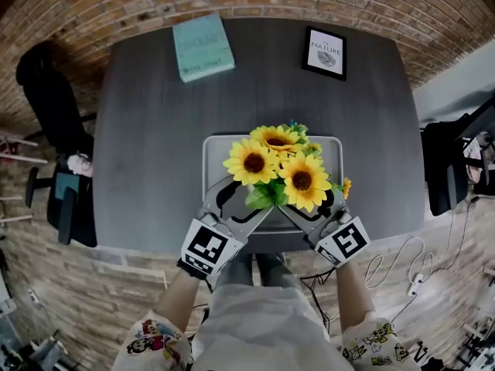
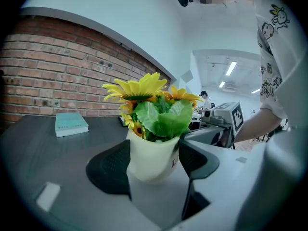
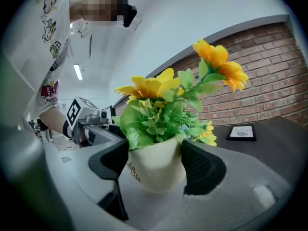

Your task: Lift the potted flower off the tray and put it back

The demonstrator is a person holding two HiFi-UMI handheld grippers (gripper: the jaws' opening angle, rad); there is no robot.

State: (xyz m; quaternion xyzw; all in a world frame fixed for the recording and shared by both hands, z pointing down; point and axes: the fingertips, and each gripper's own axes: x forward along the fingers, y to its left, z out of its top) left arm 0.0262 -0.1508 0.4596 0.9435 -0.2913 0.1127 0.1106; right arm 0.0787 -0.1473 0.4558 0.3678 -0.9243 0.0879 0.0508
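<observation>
A cream pot of yellow sunflowers is held low over the grey tray at the table's near edge; I cannot tell whether its base touches the tray. My left gripper is shut on the pot, with a black pad pressed to each side. From the other side my right gripper is also shut on the pot, its pads against the wall. In the head view the left gripper and right gripper meet under the blooms, which hide the pot.
On the dark grey table a teal book lies at the far left and a framed picture at the far right. Black chairs stand on both sides. A white cable trails on the floor at the right.
</observation>
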